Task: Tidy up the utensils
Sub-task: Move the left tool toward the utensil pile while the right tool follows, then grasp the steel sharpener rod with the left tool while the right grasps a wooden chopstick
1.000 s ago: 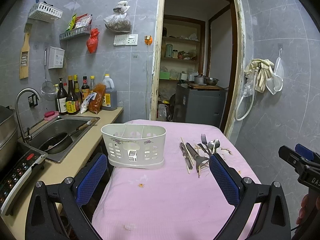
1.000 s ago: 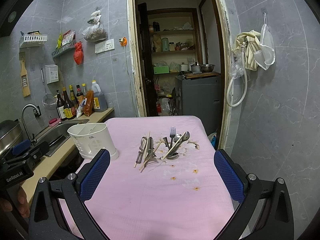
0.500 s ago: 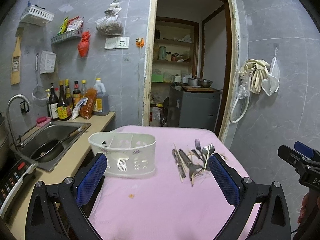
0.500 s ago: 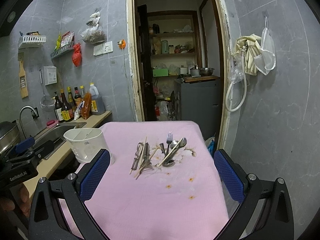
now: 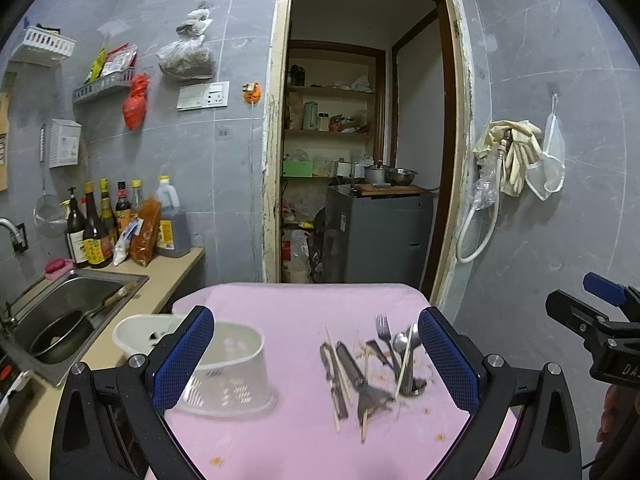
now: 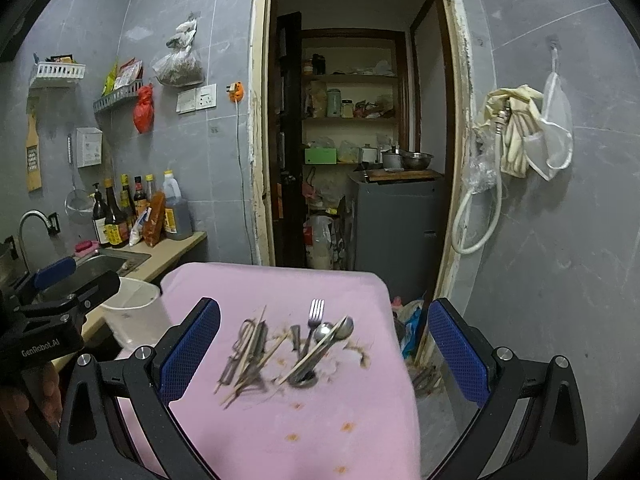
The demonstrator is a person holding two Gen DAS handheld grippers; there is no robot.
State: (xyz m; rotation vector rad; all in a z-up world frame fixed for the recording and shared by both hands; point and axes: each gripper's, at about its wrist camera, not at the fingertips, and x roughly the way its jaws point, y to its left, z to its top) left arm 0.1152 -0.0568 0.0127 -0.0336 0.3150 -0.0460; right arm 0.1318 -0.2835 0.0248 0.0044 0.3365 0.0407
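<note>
Here, at far left, a steel sink (image 5: 76,300) sits in the counter. On the pink-clothed desk (image 5: 296,420), a white utensil caddy (image 5: 228,376) stands left, with a pile of cutlery (image 5: 372,364) lying loose to its right: fork (image 6: 314,316), spoons, chopsticks. The left hand-held gripper (image 5: 316,356) and right hand-held gripper (image 6: 324,348) both hover released, holding nothing.

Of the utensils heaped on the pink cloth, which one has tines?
The fork, alone in the pile: its tines point toward the doorway at the far edge. The spoons beside it end in rounded bowls, and the chopsticks are plain wooden sticks.
</note>
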